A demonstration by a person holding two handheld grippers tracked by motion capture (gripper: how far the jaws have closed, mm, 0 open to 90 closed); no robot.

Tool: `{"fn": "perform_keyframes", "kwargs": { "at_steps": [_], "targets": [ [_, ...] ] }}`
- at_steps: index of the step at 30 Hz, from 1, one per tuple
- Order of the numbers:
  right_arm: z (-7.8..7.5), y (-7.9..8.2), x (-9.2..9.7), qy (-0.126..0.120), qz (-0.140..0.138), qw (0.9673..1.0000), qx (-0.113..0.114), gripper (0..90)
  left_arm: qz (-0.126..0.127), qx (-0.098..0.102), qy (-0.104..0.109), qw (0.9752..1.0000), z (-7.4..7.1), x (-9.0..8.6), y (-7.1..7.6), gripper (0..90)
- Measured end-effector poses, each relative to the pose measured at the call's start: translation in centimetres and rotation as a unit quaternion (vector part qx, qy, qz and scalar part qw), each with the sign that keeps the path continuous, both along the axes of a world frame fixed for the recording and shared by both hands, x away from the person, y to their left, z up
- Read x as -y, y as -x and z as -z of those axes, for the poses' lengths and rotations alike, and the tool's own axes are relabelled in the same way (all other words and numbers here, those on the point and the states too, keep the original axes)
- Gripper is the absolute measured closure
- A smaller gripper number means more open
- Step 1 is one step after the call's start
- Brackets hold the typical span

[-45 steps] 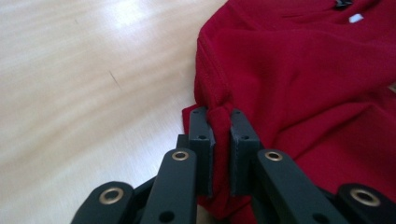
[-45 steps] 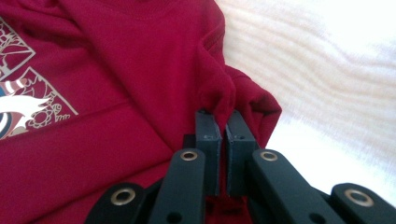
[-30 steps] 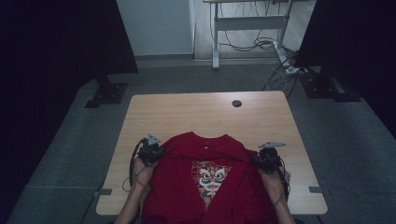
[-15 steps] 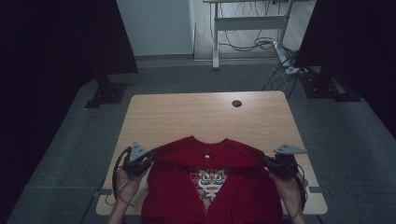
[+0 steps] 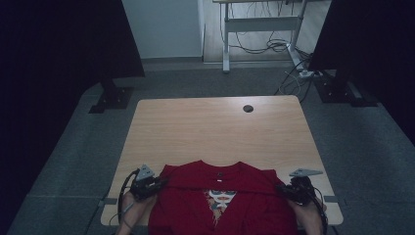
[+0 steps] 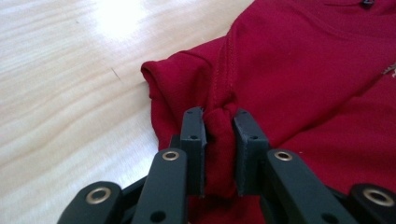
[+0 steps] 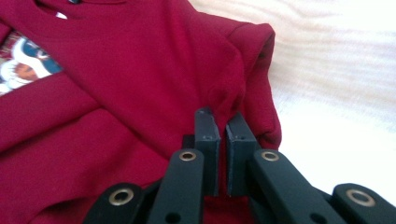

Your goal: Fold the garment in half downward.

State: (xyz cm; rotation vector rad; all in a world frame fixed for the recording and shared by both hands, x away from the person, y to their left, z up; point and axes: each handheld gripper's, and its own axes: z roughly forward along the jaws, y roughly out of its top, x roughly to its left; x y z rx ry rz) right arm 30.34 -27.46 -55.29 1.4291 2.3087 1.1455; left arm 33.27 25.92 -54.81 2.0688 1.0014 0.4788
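Observation:
A red T-shirt [image 5: 244, 213] with a mask print [image 5: 221, 197] lies at the near edge of the wooden table [image 5: 215, 129], its collar toward the far side. My left gripper [image 5: 159, 183] holds the shirt's left shoulder. In the left gripper view a bunch of red cloth [image 6: 303, 70] fills the gap of that gripper [image 6: 219, 116], whose jaws have just been opening a little while the fabric still touches both pads. My right gripper [image 5: 281, 190] pinches the right shoulder. Its jaws [image 7: 218, 116] stand almost together on a thin fold of shirt [image 7: 140, 70].
A small dark round hole [image 5: 248, 108] sits in the tabletop near the far edge. Bare wood stretches beyond the shirt. Past the table are a black stand base [image 5: 111, 97], a desk frame [image 5: 259, 24] and cables on the floor.
Both grippers have moved toward the near edge and farther apart, dragging the shirt with them. The shoulders are now stretched wide and less of the shirt lies on the table.

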Motion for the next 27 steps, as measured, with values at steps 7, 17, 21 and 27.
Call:
{"fn": "perform_keyframes", "kwargs": {
  "at_steps": [7, 17, 21, 27],
  "targets": [
    [-0.3, -2.9, -1.2, 0.041, 0.029, 0.9985, 0.02, 85.8, -0.026, 0.012, -0.022, 0.9993, -0.2, 1.1, -3.3, 76.8],
    [-0.4, -7.6, -2.0, 0.035, 0.066, 0.9969, 0.024, 85.6, -0.064, 0.01, -0.008, 0.9978, -0.2, 1.3, -8.0, 77.1],
    [-0.5, -8.4, -2.2, 0.036, 0.067, 0.9968, 0.023, 85.5, -0.074, 0.009, -0.004, 0.9972, -0.4, 1.2, -9.1, 78.9],
    [-1.5, -7.9, -1.7, 0.026, 0.065, 0.9966, 0.042, 86.0, -0.073, 0.117, -0.008, 0.9904, -4.6, 0.7, -5.8, 82.1]
  ]
}}
